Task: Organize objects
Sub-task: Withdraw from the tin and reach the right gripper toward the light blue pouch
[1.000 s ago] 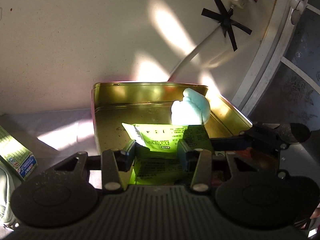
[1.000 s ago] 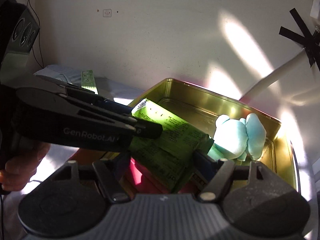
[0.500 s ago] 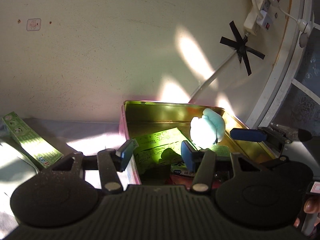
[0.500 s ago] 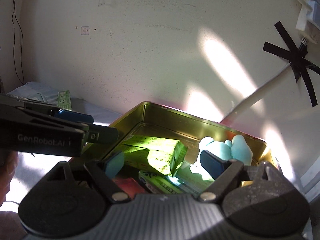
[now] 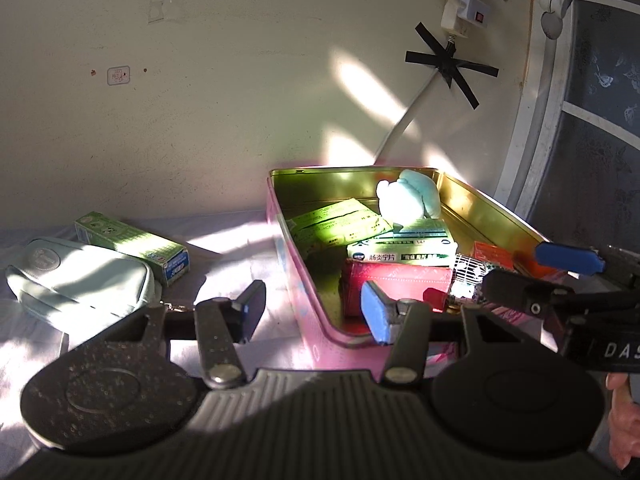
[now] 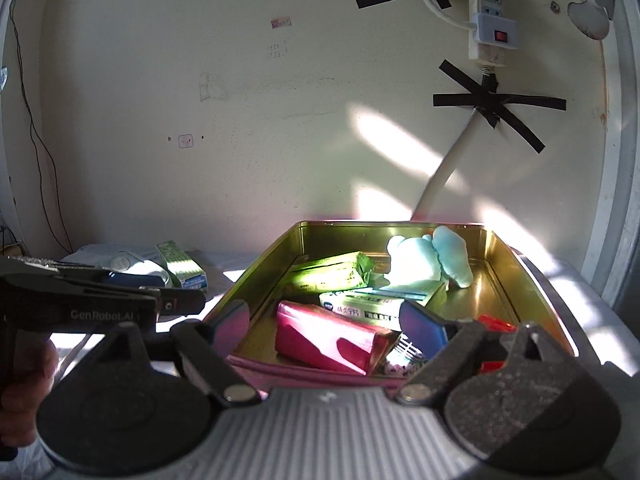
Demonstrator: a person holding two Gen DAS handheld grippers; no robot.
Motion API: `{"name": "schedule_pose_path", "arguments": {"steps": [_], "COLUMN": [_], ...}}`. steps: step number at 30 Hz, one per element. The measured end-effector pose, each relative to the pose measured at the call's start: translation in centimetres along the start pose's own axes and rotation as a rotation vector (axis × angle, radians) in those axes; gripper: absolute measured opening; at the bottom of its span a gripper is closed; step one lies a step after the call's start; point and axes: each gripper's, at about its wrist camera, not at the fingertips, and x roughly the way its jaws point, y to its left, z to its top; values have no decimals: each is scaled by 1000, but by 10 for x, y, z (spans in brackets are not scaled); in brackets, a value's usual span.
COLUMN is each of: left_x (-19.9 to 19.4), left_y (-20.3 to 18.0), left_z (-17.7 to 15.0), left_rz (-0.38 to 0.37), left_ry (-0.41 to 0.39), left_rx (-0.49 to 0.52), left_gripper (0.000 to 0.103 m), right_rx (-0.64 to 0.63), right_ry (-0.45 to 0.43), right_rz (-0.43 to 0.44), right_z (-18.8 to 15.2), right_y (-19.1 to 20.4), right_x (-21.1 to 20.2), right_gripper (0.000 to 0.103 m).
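Both my grippers hover at the near edge of the gold tin (image 5: 484,204), left gripper (image 5: 314,306) and right gripper (image 6: 326,322) spread wide, gripping nothing. Green box (image 5: 340,222) lies inside the tin. "GenRobot.AI" reads on my left tool's side.

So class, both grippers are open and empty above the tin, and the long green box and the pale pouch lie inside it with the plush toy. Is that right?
Not quite. The long green box and pale pouch lie outside the tin, on the cloth to its left, as the left wrist view shows. The plush toy is inside, and both the left gripper and right gripper are open and empty.
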Motion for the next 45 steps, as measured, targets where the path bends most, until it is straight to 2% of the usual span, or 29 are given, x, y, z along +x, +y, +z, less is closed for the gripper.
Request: {"name": "schedule_pose_path", "arguments": {"steps": [6,10,20,28,32,36,38,40,43,45], "left_x": [-10,-14,-21,-23,-26,-26,-23,-27,-29,-28], "left_y": [11,22,63,119,165,214,231,238,235,237], "left_z": [-22,-35,-54,-70,-72,-76,-80,-79,-79,-80], "left_rz": [38,60,126,218,339,425,437,419,456,448], "left_ry": [32,48,49,50,18,5,30,16,7,17], "left_rx": [4,-1,-39,-92,-141,-279,-360,-410,-391,-398], "left_gripper": [55,55,56,59,59,59,59,59,59,59], "right_rx": [108,121,47,-38,-87,-141,-147,-124,-46,15], "right_ry": [-1,16,23,61,101,148,180,206,234,254], "right_rz": [13,15,67,131,170,221,242,255,237,202], "right_z": [-20,-23,-14,-10,-10,-12,-11,-9,3,9], "right_y": [9,16,64,115,143,175,188,195,197,193], "right_x": [-24,-25,-15,10,29,58,79,101,148,177], "right_gripper": [85,85,85,85,85,85,85,85,85,85]}}
